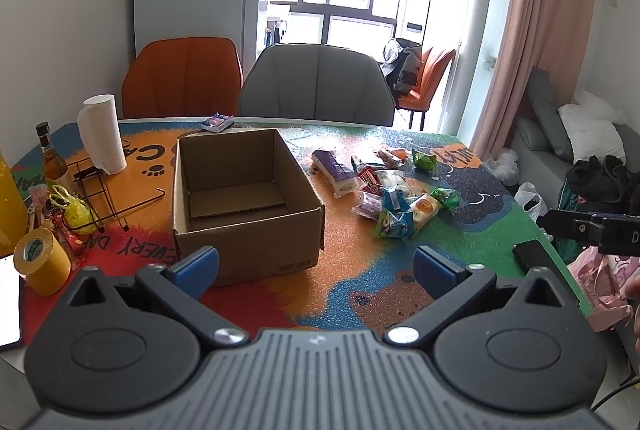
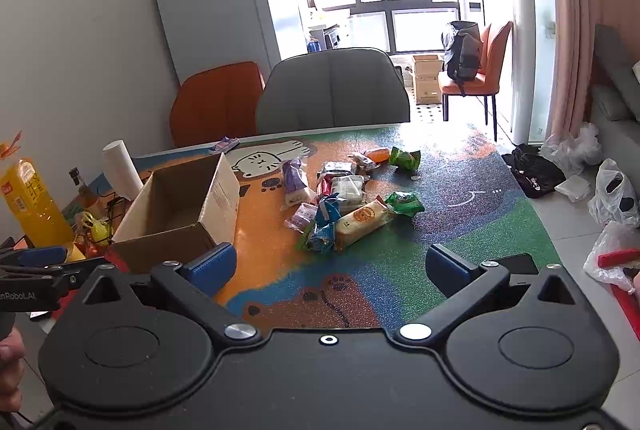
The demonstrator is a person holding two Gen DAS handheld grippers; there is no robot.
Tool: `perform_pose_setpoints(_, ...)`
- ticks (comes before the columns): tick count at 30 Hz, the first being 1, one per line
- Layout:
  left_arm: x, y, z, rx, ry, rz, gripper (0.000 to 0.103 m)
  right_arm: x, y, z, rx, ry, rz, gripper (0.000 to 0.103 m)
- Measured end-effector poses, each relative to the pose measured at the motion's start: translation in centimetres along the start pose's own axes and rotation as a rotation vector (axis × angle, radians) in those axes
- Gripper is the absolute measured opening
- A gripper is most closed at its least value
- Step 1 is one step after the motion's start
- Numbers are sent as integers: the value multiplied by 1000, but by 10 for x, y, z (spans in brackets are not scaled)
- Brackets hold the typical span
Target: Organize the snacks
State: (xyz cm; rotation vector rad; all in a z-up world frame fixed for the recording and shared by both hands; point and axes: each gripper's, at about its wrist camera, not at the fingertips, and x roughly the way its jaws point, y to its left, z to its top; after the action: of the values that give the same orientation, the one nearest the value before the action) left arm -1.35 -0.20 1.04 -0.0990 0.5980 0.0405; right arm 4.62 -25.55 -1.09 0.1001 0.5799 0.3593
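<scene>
Two grippers, both held above the near edge of your table (image 1: 360,258), which carries a colourful cartoon mat; on it, left of centre, your cardboard box (image 1: 244,197) stands upright, flaps open, nothing inside but a loose card sheet on its floor; right of the box, apart from it, your snack pile (image 1: 388,185) lies scattered, about a dozen wrapped packets, some overlapping; your left gripper (image 1: 316,266) has its blue-padded jaws spread wide, nothing between them; your right gripper (image 2: 332,266) likewise gapes, holding nothing, aimed toward the pile; a paper-towel roll (image 1: 102,133) stands left of the box.
</scene>
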Motion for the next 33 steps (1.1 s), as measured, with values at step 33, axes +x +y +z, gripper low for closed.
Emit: perform_pose_setpoints(33, 13, -3, 6, 2, 16, 0, 103, 10, -2, 5, -2, 6, 19, 103)
